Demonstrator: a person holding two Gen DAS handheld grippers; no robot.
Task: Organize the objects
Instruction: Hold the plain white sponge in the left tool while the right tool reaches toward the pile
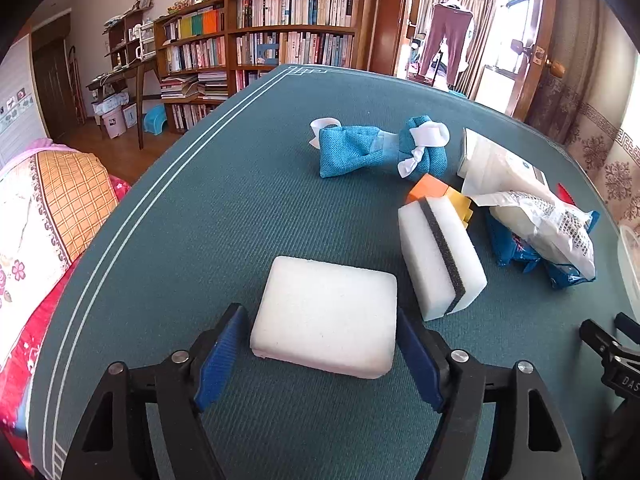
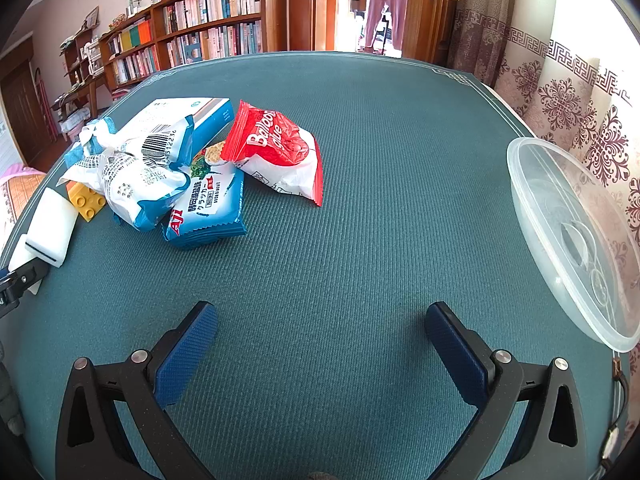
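On the green surface [image 1: 200,208], the left gripper [image 1: 320,354] frames a white sponge [image 1: 326,316] with wide jaws, not yet gripping. The right gripper [image 2: 320,344] hangs wide, empty. Snack packets [image 2: 192,184] remain piled; sorting looks barely begun.

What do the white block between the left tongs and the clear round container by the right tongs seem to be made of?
The white block looks like soft foam, probably a melamine sponge: matte, finely pitted surface, rounded edges. The clear container looks like thin moulded plastic: translucent and glossy, the curtain pattern shows through it, and it has a rolled rim.
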